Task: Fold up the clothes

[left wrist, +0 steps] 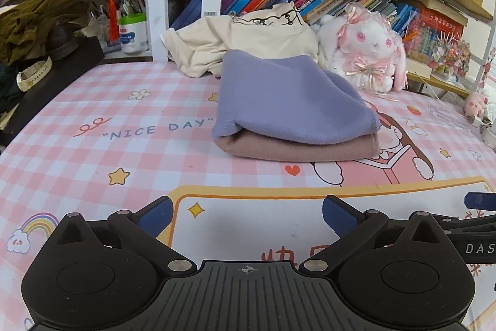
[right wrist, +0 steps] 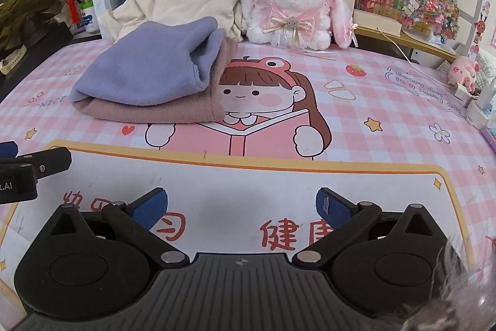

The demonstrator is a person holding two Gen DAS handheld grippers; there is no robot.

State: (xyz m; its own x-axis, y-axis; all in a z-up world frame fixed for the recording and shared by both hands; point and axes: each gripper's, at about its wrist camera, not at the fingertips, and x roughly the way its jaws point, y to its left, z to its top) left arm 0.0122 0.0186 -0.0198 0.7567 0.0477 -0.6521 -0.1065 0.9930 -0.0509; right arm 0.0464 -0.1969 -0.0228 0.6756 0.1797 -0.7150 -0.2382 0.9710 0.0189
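Both tongs, left (left wrist: 246, 214) and right (right wrist: 241, 203), gape wide and empty above the bench (right wrist: 387, 145). The folded purple cloth (left wrist: 288, 101) sits on the pink one (left wrist: 297, 148) at 12 o'clock; the unfolded cream shirt (left wrist: 217, 42) lies behind. Reach past the stack and pinch the shirt's shoulders evenly.

Left gripper (left wrist: 246, 214), black-bodied with blue textured pads: jaws spread fully wide, nothing between them, angled downward. Right gripper (right wrist: 241, 205), same black body and blue pads: jaws likewise fully apart and empty, angled downward. Both sit side by side; each one's tip shows at the edge of the other's wrist view. Neither holds anything.
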